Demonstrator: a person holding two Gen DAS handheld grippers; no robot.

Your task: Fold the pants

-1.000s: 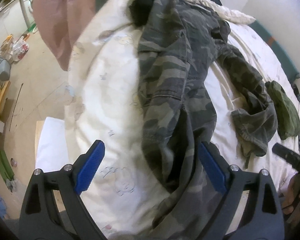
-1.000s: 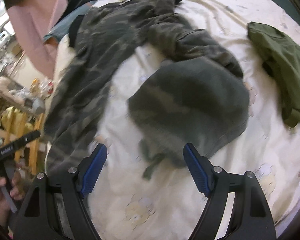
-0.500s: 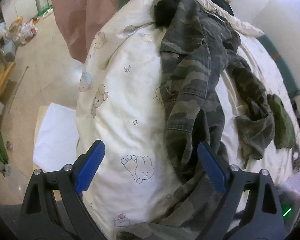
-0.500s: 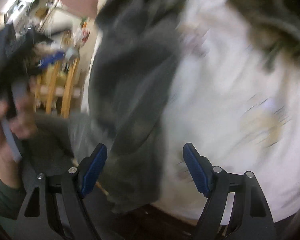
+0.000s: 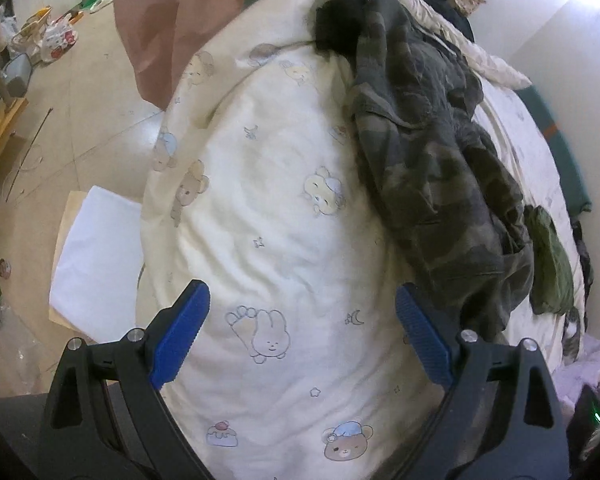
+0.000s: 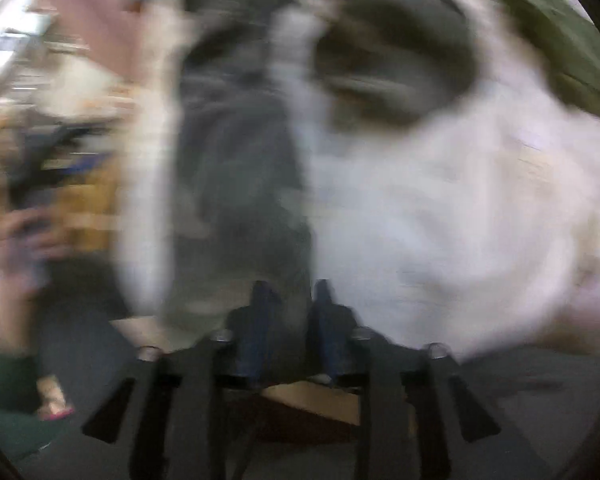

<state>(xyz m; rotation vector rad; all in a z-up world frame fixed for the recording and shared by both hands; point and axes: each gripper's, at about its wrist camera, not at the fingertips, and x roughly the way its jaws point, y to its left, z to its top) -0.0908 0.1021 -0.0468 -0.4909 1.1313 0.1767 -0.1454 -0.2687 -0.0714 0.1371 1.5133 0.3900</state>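
The camouflage pants [image 5: 432, 152] lie crumpled along the right side of a cream bear-print duvet [image 5: 268, 200]. My left gripper [image 5: 302, 300] hangs open over bare duvet, its right finger beside the pants' lower end, with nothing between the pads. The right wrist view is heavily blurred. There my right gripper [image 6: 290, 292] is closing, its blue pads close together with a hanging strip of the pants [image 6: 244, 184] pinched between them at the bed's edge.
An olive green garment [image 5: 552, 264] lies right of the pants, also at top right as the green garment [image 6: 560, 40]. A black cloth [image 5: 340, 20] sits at the pants' far end. Pink fabric [image 5: 160, 20] hangs left of the bed; a white sheet [image 5: 92, 264] lies on the floor.
In the left wrist view the pants have shifted from between the fingers to the right side. My right gripper swung to the bed's edge and narrowed from wide open onto the pants cloth.
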